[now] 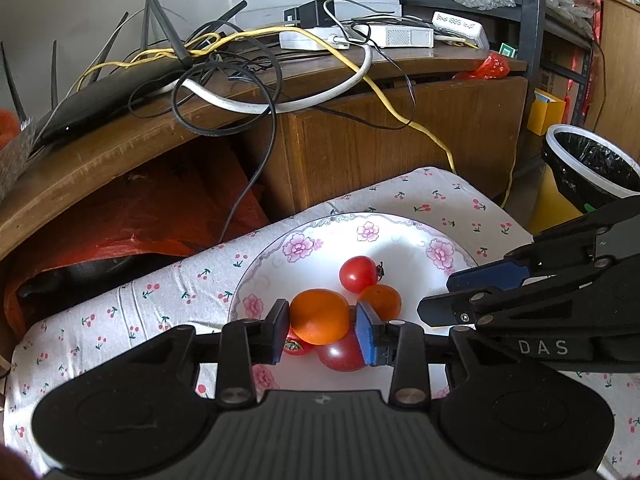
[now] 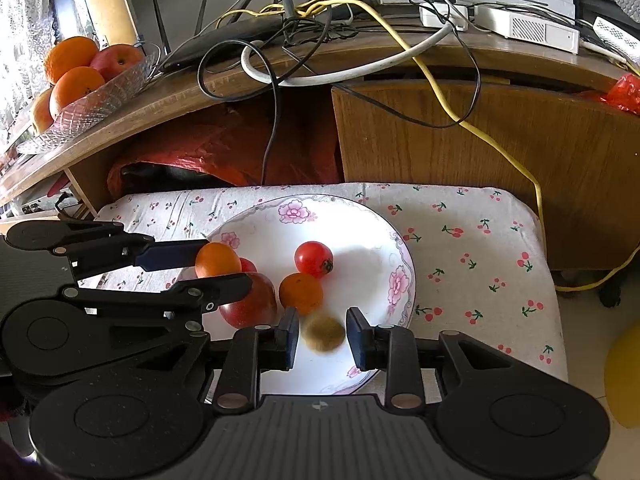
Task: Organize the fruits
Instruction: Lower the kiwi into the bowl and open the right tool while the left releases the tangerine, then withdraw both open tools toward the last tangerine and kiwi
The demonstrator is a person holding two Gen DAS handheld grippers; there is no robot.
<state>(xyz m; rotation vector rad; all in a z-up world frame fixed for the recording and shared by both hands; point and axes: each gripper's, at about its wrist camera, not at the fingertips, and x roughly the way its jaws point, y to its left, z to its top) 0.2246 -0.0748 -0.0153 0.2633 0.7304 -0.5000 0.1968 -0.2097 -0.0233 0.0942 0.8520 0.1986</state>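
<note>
Two grippers hang over the white round plate with pink flowers point(image 2: 394, 248). The left gripper point(image 1: 322, 318) is closed on a round orange fruit point(image 1: 319, 316), held just above the red fruit on the plate. The right gripper point(image 2: 322, 334) is open, with a small blurry brown-green fruit point(image 2: 323, 334) right between its fingers, not touching them, so it is nearest that one.

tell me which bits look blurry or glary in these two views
Right wrist view: the brownish fruit between the right tongs is motion-smeared and the window on the far left is blown out. Left wrist view: fruit sharp, glare on the plate.
</note>
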